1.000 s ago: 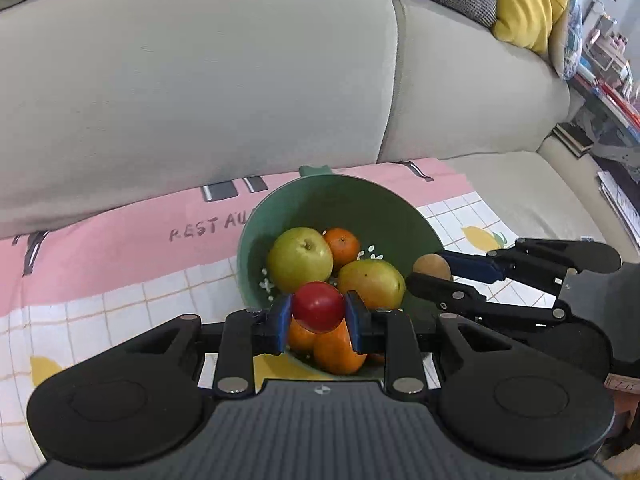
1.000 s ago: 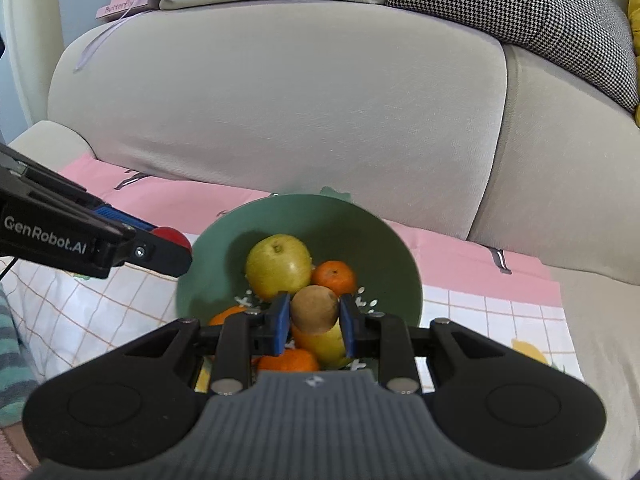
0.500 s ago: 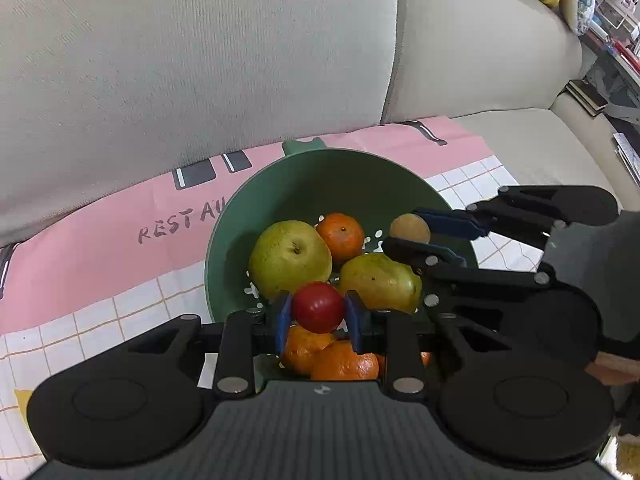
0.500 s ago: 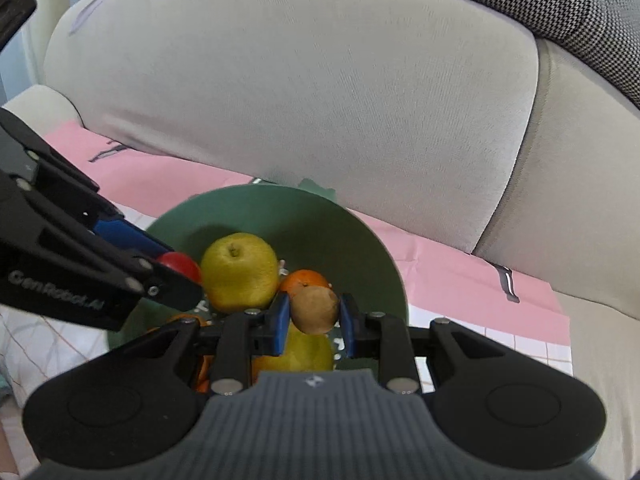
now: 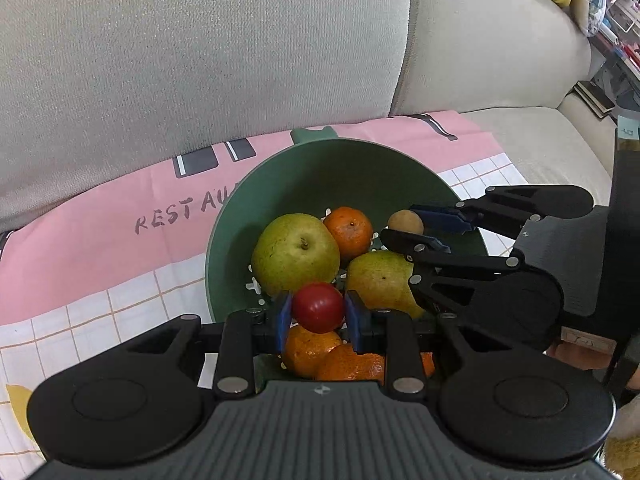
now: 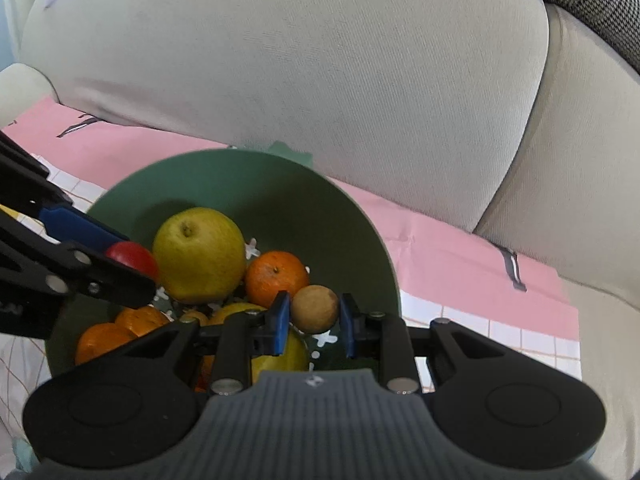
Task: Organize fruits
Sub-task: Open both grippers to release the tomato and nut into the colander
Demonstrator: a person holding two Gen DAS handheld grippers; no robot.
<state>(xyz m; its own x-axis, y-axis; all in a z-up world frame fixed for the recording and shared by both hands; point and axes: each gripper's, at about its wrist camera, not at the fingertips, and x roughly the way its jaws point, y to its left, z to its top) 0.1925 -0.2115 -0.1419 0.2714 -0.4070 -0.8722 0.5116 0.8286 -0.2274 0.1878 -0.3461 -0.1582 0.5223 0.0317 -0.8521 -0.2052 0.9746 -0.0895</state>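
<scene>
While over bowl (image 5: 228, 236), L gripper (image 5: 318, 314) pinches tomato (image 5: 318, 307) (red)

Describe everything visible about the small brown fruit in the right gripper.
The small brown fruit is round, tan, dull and faintly speckled, smaller than the oranges nearby. It sits between the blue pads of the right gripper, over the green bowl and its fruit. The left pad touches it; a slight gap shows at the right pad, so the grip looks loosened.

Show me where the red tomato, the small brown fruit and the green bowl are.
red tomato (image 5: 318, 307), left wrist view, middle of its skin.
small brown fruit (image 6: 314, 309), right wrist view, its front face.
green bowl (image 5: 340, 176), left wrist view, bare inner wall.
</scene>
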